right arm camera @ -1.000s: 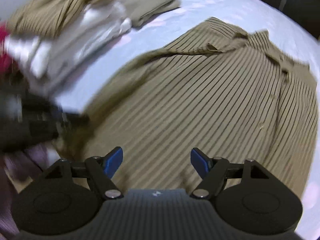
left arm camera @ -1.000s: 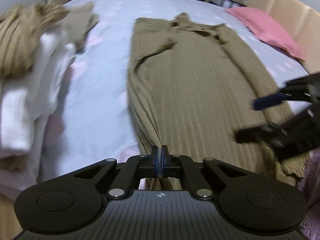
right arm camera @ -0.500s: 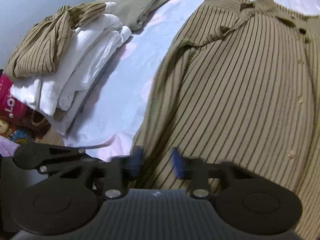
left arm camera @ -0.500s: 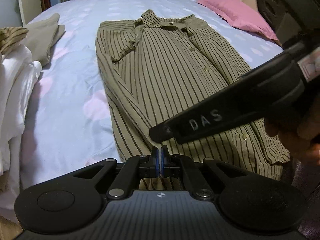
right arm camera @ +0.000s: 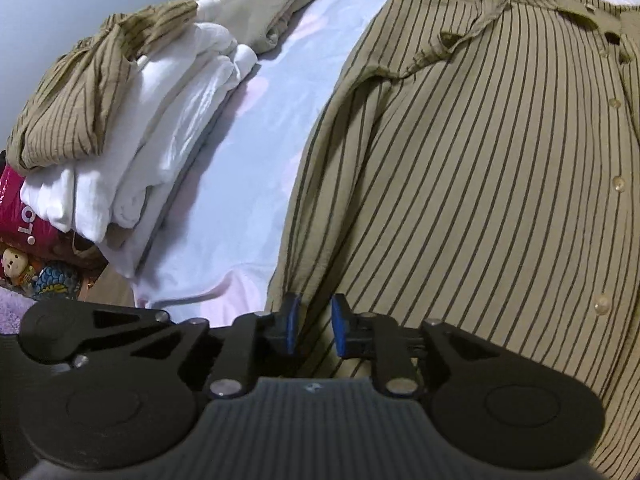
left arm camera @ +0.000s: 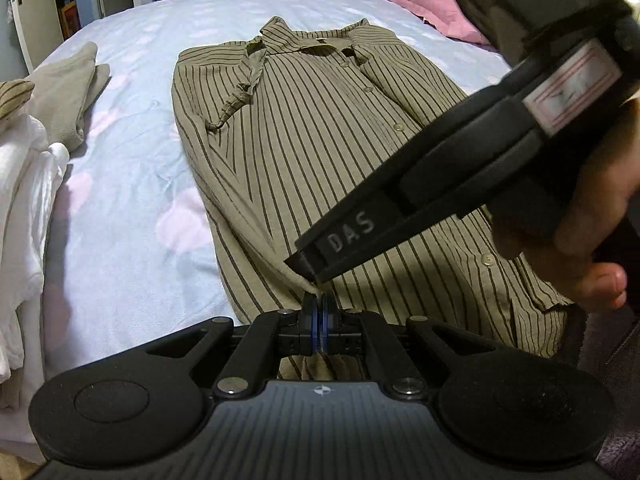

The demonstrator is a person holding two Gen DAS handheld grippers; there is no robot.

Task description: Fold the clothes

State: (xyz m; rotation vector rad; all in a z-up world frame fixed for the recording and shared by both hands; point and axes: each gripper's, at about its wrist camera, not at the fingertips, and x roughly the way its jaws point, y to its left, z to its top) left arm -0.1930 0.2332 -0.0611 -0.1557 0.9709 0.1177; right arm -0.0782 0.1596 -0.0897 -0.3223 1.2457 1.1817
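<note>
Shirt (left arm camera: 320, 152) olive, dark-striped, buttoned, flat on bed (left arm camera: 132, 208)

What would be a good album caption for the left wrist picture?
Left gripper pinches the hem of a striped shirt spread on the bed, while the right gripper reaches in beside it.

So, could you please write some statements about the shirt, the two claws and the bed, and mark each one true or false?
1. The left claw is shut on the striped shirt at its near hem. True.
2. The right claw is fully shut on the fabric. False: its jaws stand apart, with a gap, over the shirt's near edge.
3. The shirt is already folded in half. False: it lies spread flat on the bed, buttons up.
4. A pink pillow lies at the far end of the bed. True.
5. The white clothes lie on top of the shirt. False: they are stacked beside it, apart.
</note>
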